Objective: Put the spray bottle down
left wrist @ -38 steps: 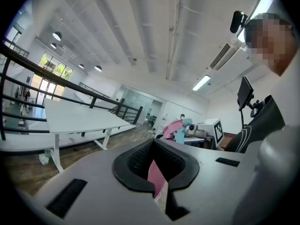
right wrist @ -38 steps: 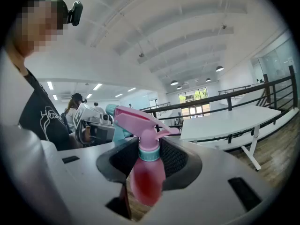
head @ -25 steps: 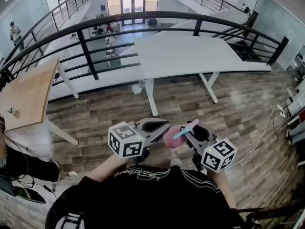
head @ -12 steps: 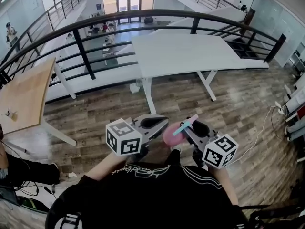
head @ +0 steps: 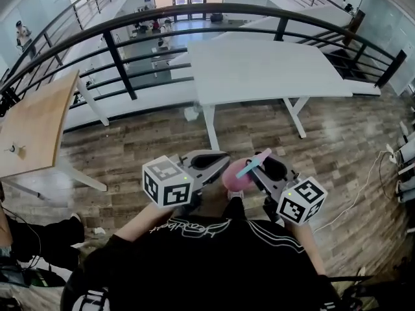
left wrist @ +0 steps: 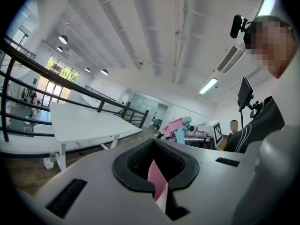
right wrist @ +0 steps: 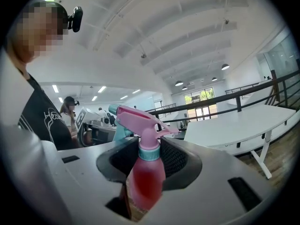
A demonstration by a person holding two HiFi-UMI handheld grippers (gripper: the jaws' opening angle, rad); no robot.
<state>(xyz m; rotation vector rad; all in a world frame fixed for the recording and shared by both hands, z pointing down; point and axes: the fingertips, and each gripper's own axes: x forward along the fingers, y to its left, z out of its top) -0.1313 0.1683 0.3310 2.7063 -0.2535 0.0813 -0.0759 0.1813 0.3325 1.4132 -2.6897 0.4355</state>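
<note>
A pink spray bottle (head: 233, 176) with a pink and teal trigger head is held in the air close to my chest, above the wooden floor. My right gripper (head: 250, 171) is shut on it; in the right gripper view the bottle (right wrist: 143, 172) stands upright with its neck between the jaws (right wrist: 149, 159). My left gripper (head: 223, 161) is right beside it on the left, pointing at it, its jaws shut with nothing in them. In the left gripper view the trigger head (left wrist: 178, 127) shows past the jaws, and pink shows through their slit.
A white table (head: 266, 70) stands ahead across the plank floor, in front of a curved black railing (head: 194, 11). A wooden table (head: 32, 128) is at the left. A white cable (head: 353, 186) trails on the floor at the right. Other people sit at desks behind me.
Both grippers stay at my chest, the right one still holding the bottle. The head view has shifted a little, so the white table sits slightly further right.
</note>
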